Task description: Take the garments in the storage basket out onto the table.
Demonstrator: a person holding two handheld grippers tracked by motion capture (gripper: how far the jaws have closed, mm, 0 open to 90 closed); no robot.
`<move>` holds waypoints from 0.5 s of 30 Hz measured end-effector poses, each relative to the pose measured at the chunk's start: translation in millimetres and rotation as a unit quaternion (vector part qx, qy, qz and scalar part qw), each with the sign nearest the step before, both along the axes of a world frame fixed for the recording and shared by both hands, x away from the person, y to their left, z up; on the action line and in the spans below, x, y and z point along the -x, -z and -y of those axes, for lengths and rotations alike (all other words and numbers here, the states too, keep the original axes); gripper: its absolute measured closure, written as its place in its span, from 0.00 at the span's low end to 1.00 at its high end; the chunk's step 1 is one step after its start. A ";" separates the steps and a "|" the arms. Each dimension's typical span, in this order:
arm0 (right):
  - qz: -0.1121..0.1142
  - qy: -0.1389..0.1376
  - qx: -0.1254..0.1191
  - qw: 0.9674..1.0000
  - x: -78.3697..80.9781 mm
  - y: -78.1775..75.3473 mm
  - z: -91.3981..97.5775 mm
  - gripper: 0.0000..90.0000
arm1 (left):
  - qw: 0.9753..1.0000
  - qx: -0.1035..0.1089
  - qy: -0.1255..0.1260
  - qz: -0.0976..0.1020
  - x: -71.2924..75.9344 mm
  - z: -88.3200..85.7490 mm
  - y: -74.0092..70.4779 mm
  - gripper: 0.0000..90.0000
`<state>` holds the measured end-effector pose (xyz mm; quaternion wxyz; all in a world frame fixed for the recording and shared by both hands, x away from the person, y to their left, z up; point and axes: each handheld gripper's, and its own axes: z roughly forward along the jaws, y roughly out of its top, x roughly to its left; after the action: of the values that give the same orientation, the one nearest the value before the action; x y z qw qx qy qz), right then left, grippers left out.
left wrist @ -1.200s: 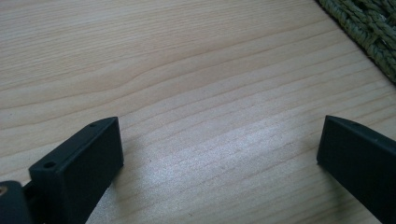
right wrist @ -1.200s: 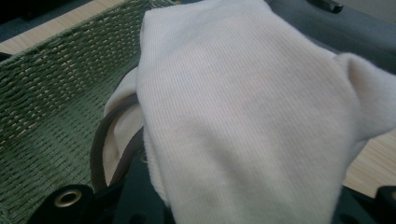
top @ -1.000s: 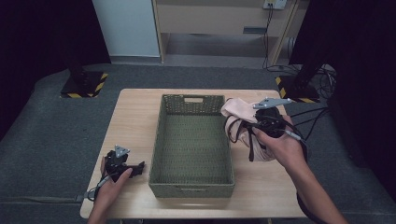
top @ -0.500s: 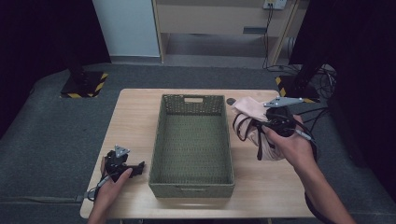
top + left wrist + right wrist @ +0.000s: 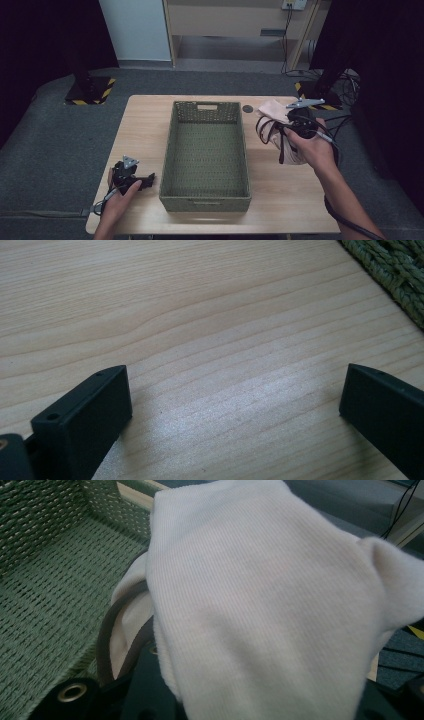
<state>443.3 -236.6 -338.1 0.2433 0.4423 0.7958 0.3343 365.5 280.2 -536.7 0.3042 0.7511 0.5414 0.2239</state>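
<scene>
From the high view, the right gripper [image 5: 286, 131] holds the pale pink ribbed cloth with dark brown straps [image 5: 274, 131] clamped above the wooden table [image 5: 145, 125], just right of the green woven rectangular basket [image 5: 206, 150]; carry it left over the rim before letting go.

The left gripper view has the left gripper [image 5: 235, 405] gaping wide and empty, resting near-left.

In the right gripper view the cloth drapes over the jaws: lift the dangling straps clear of the basket wall.

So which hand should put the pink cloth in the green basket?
The right. Its tongs are already shut on the pink cloth, lifted just beside the basket. The left tongs are open with nothing in them, low by the basket's other side.
</scene>
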 end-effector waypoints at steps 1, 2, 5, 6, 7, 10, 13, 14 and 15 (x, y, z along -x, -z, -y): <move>-0.001 0.001 0.000 1.000 -2.3 1.2 0.4 0.71 | 1.000 0.000 0.000 0.000 0.0 0.0 0.0 0.00; -0.001 0.001 0.000 1.000 -3.9 2.1 0.8 0.71 | 1.000 0.000 0.000 0.000 0.0 0.0 0.0 0.00; -0.002 0.003 0.001 1.000 -11.5 4.9 2.8 0.71 | 1.000 0.000 0.000 0.000 0.0 0.0 0.0 0.00; -0.002 0.004 0.001 1.000 -14.2 5.6 3.3 0.71 | 1.000 0.000 0.000 0.000 0.0 0.0 0.0 0.00; -0.003 0.005 0.003 1.000 -17.6 6.6 4.1 0.71 | 1.000 0.000 0.000 0.000 0.0 0.0 0.0 0.00; -0.006 0.010 0.006 1.000 -24.6 9.1 5.1 0.71 | 1.000 0.000 0.000 0.000 0.0 0.0 0.0 0.00; -0.007 0.013 0.006 1.000 -29.2 10.3 5.3 0.71 | 1.000 0.000 0.000 0.000 0.0 0.0 0.0 0.00; -0.008 0.013 0.007 1.000 -30.3 10.2 5.2 0.71 | 1.000 0.000 0.000 0.000 0.0 0.0 0.0 0.00; -0.007 0.013 0.007 1.000 -31.2 10.1 5.1 0.71 | 1.000 0.000 0.000 0.000 0.0 0.0 0.0 0.00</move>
<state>474.6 -241.6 -348.2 0.2452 0.4535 0.7941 0.3220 365.5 280.2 -536.7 0.3042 0.7511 0.5414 0.2240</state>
